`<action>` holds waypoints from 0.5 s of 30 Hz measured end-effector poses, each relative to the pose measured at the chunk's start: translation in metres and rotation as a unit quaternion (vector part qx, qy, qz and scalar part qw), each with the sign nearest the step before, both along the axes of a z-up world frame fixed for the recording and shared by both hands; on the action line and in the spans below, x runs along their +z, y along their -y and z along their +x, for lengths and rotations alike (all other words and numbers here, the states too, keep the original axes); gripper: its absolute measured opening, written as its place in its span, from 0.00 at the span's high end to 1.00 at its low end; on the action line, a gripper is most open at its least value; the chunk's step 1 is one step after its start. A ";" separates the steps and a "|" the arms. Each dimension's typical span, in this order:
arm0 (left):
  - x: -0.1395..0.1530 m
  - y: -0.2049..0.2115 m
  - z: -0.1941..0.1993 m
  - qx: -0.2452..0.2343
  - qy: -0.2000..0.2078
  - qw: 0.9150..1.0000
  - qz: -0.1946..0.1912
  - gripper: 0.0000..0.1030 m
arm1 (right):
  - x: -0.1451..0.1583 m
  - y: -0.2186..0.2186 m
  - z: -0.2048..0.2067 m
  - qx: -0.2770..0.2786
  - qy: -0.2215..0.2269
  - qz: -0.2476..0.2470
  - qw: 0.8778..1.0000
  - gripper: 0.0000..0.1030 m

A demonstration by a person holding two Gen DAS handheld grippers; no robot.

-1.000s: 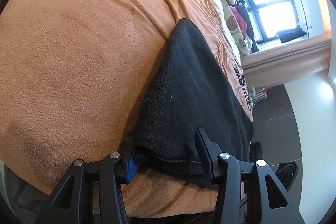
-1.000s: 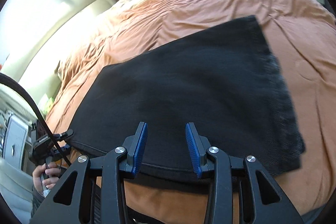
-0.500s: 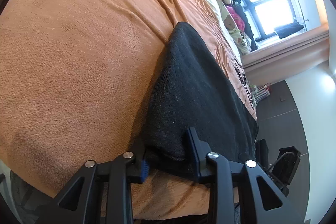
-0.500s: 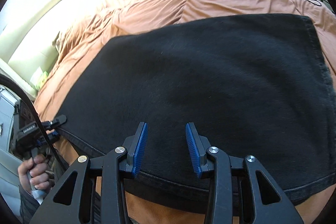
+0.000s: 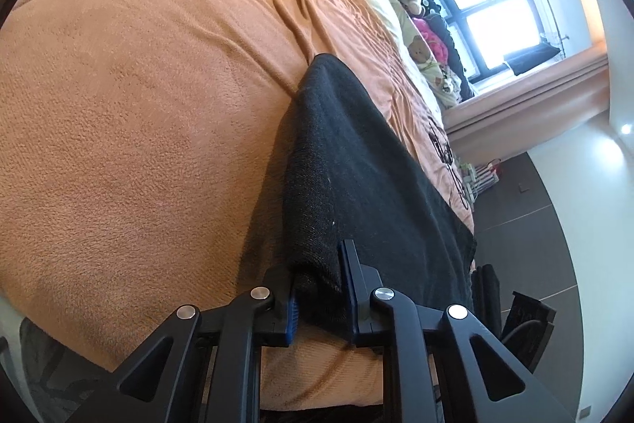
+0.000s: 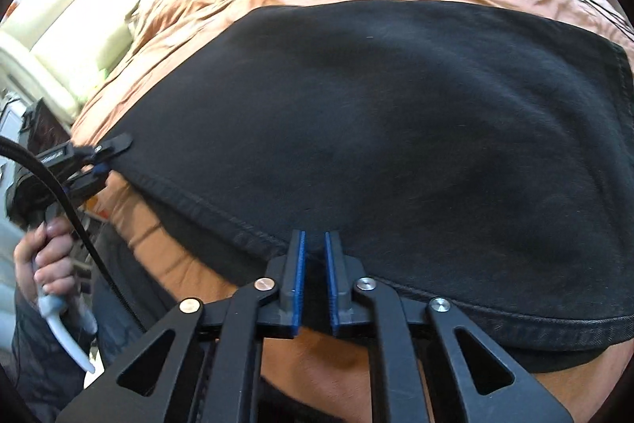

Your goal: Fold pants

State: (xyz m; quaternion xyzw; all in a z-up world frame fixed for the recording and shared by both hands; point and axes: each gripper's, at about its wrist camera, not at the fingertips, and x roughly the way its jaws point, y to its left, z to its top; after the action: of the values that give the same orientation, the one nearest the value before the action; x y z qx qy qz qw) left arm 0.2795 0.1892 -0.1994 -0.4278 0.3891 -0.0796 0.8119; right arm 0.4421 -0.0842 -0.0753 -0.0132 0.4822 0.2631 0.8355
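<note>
Right gripper (image 6: 313, 256) and left gripper (image 5: 319, 278), jaws closing, pinch the near hem of the black pants (image 6: 396, 129) on the bed (image 5: 138, 106); next, both lift together to fold.

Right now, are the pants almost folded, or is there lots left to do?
Partly done, it seems: the black pants already lie as one flat, wide panel on the orange blanket. In hand: the left gripper is closing on a near corner, and the right gripper is closing on the stitched near edge. Left to do: probably lifting that edge and folding it across to the far side, since no such fold shows yet.
</note>
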 end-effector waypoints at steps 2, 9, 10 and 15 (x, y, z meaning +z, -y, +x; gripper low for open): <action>-0.002 0.000 0.001 0.002 -0.004 1.000 -0.002 0.81 | 0.001 -0.002 0.005 0.003 -0.002 0.005 1.000 0.94; -0.012 -0.004 0.003 0.012 -0.022 1.000 -0.015 0.80 | -0.002 -0.005 0.047 -0.027 -0.008 0.015 0.999 0.95; -0.014 -0.005 0.004 0.016 -0.025 0.999 -0.019 0.80 | -0.002 -0.006 0.052 -0.029 -0.009 0.018 0.999 0.95; -0.020 -0.008 0.005 0.034 -0.040 0.998 -0.042 0.79 | 0.001 -0.008 0.087 -0.047 -0.003 0.012 0.999 0.95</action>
State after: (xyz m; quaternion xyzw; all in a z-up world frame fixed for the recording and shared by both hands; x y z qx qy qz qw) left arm 0.2841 0.1968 -0.2198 -0.4774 0.4029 -0.0516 0.7791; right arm 0.5294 -0.0763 -0.0739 0.0204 0.4816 0.2289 0.8457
